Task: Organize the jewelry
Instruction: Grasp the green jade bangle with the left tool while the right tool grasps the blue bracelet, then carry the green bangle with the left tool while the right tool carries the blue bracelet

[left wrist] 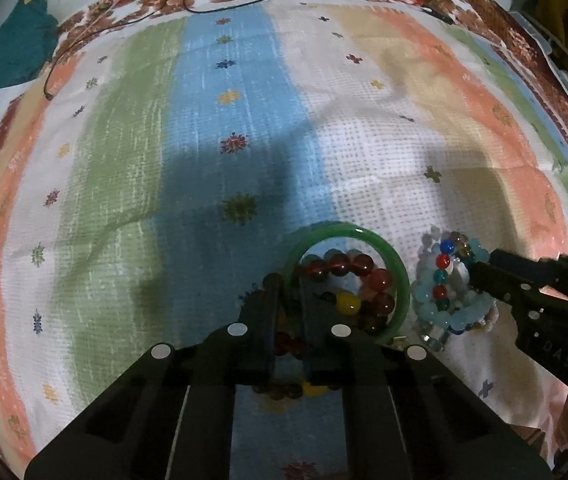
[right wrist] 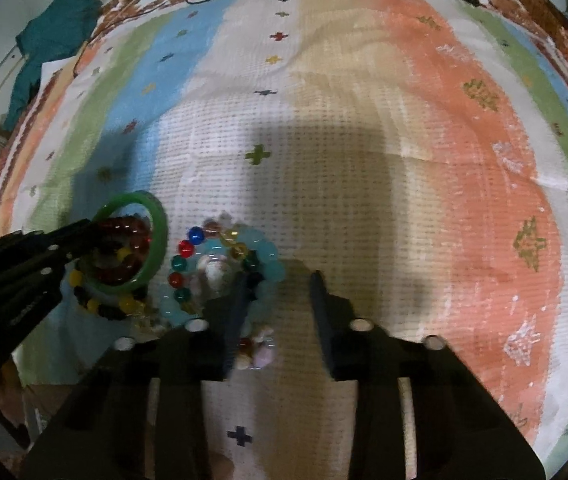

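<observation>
Found left gripper (left wrist: 289,292) nearest the lens, pointed steeply down, clenched on the near-left rim of the green bangle (left wrist: 363,236). Found right gripper (right wrist: 278,280) likewise pointed down, released, jaws standing apart over bare cloth; noted its left finger (right wrist: 240,300) lying over the edge of the bead pile, with nothing pressed between the pads.

Recorded striped cloth (left wrist: 124,160) covering nearly the whole surface, in bands of green, blue, white, tan and orange, with small flower and cross motifs and a brown floral border at the far edge. Noted teal garment (left wrist: 12,48) crumpled beyond the far-left corner of the cloth.

Located all jewelry on the white and blue bands, close to both grippers. Saw the green bangle tilted, far rim raised, with dark red bead bracelet (left wrist: 347,264) showing through its ring. Logged yellow-and-dark bead bracelet (right wrist: 128,302) lying beneath and just in front of the bangle. Logged pale blue bead bracelet (right wrist: 272,256) just beside the bangle, toward the right gripper, with multicoloured bead bracelet (right wrist: 182,248) stacked on it. Could not separate the smaller pale beads below that pile.

Noted thin black cord (left wrist: 212,10) trailing along the far floral border.
</observation>
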